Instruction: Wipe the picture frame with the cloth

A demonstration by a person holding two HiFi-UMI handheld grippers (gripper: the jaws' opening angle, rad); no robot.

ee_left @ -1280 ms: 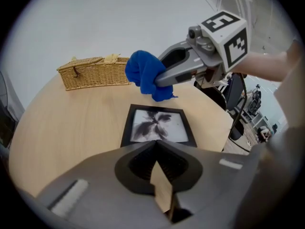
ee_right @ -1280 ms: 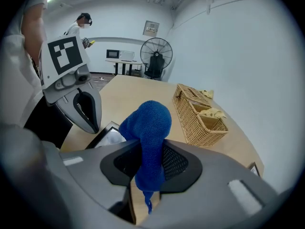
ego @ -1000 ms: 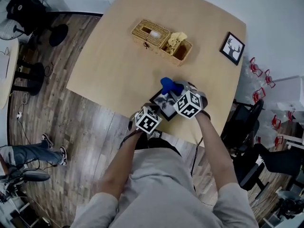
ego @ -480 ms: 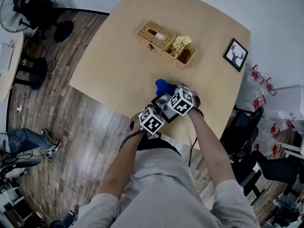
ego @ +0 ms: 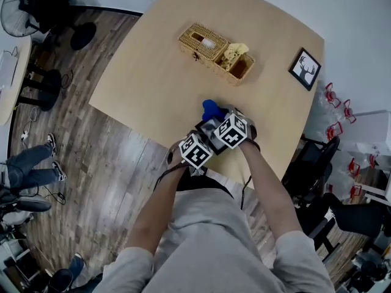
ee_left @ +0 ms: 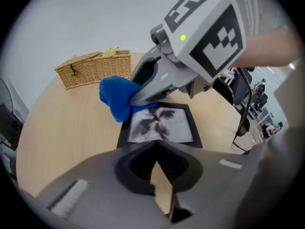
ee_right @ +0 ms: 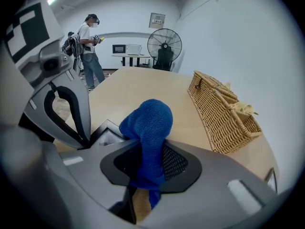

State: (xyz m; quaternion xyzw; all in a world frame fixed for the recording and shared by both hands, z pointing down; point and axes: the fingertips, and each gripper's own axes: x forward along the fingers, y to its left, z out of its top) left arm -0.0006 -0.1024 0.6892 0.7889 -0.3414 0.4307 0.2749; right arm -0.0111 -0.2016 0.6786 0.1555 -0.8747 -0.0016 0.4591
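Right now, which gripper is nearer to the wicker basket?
Right. The right gripper, shut on the blue cloth, reaches over the picture frame toward the wicker basket. The left gripper sits at the frame's side away from the basket.

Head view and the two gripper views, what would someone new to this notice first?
The bright blue cloth stands out first, pinched in the right gripper at the far corner of the black picture frame, which lies at the table's near edge. Next come the wicker basket toward the middle of the table and a second small frame near its right edge.
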